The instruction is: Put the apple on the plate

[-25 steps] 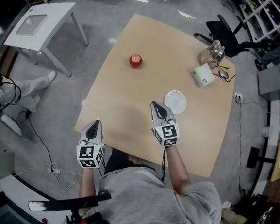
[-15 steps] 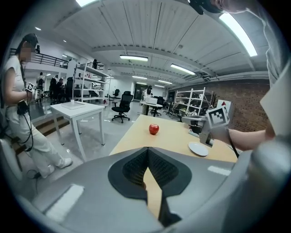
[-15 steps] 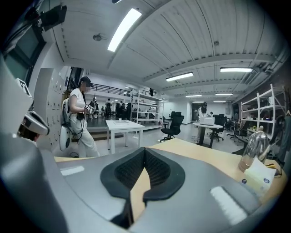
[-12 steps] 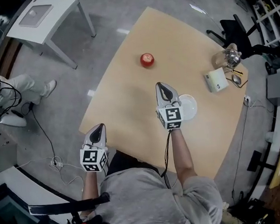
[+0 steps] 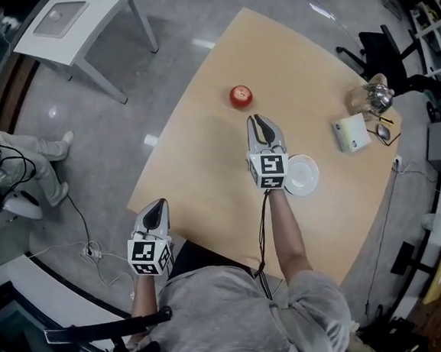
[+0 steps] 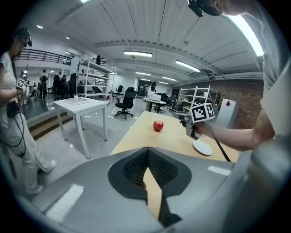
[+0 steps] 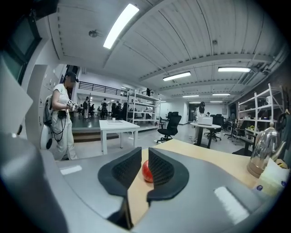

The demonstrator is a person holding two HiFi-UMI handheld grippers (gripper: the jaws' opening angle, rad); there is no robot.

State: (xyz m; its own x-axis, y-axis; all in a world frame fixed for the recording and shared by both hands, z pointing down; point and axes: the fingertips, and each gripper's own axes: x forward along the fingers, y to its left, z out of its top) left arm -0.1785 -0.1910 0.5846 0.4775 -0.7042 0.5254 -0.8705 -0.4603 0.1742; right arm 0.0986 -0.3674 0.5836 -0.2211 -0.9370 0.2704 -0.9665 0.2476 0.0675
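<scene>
The red apple (image 5: pixel 240 95) lies on the far part of the tan table (image 5: pixel 205 173). It also shows in the left gripper view (image 6: pixel 158 125). A white plate (image 5: pixel 301 174) sits empty to the right of my right hand. My right gripper (image 5: pixel 258 120) points at the apple from just short of it. Its jaws have just been opening and stand a narrow gap apart with nothing between them. Beyond that gap the apple (image 7: pixel 146 172) shows on the table. My left gripper (image 5: pixel 155 205) hangs shut and empty over the table's near left edge.
A white box (image 5: pixel 351 133) and a glass kettle (image 5: pixel 375 98) stand at the table's far right corner, by a black office chair (image 5: pixel 374 50). A white side table (image 5: pixel 76 15) stands at the far left, with a person (image 5: pixel 4 159) on the floor beside it.
My right gripper has travelled away from me across the table, past the plate and up close to the apple. The left gripper has stayed by the near left edge.
</scene>
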